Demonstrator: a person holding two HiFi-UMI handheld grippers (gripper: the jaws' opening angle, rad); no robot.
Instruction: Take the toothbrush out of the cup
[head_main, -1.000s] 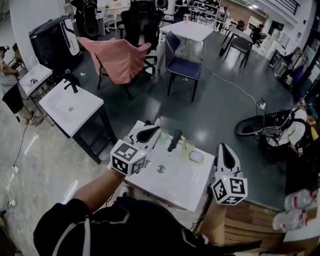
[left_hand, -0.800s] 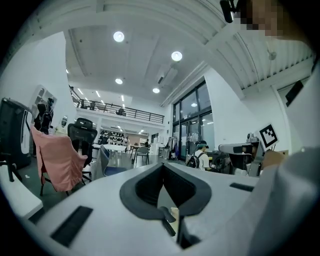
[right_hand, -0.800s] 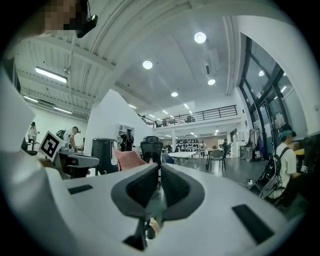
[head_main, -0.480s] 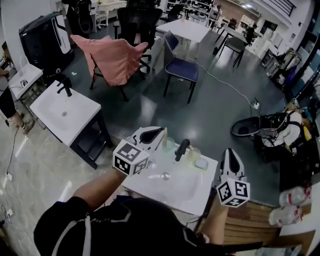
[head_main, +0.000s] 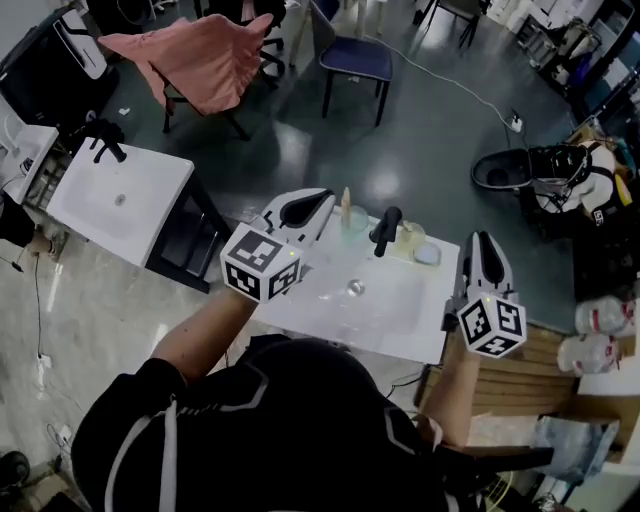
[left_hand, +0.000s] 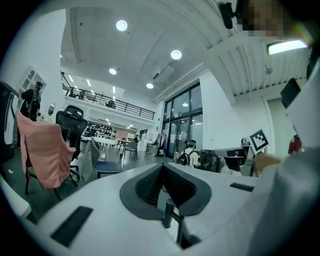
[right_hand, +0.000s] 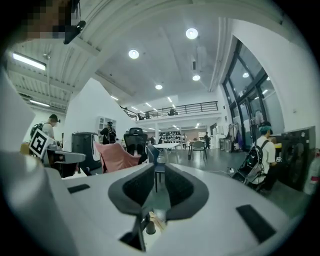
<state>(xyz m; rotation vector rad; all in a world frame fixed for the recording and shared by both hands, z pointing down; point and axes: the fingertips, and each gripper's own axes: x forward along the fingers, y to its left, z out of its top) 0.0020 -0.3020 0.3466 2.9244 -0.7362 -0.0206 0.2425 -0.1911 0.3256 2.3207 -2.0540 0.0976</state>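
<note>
A white washbasin (head_main: 330, 310) stands in front of me in the head view. At its back edge is a clear cup (head_main: 353, 221) with a pale toothbrush (head_main: 346, 199) upright in it. My left gripper (head_main: 322, 199) is shut and empty, its tips just left of the cup and apart from it. In the left gripper view its jaws (left_hand: 163, 167) meet at the tip. My right gripper (head_main: 483, 241) hovers over the basin's right edge, to the right of the cup and away from it. Its jaws have just been opening, and the right gripper view (right_hand: 159, 170) shows nothing between them.
A black tap (head_main: 385, 229), a second cup (head_main: 410, 236) and a small dish (head_main: 427, 254) line the basin's back. Another washbasin (head_main: 120, 200) stands to the left. Behind are a pink-draped chair (head_main: 200, 55) and a blue chair (head_main: 357, 58). Wooden boards (head_main: 520, 390) lie at right.
Both grippers have moved forward toward the basin's back edge, and the left one is closer to the cup. The right gripper's jaws have parted. The view now looks more steeply down.
</note>
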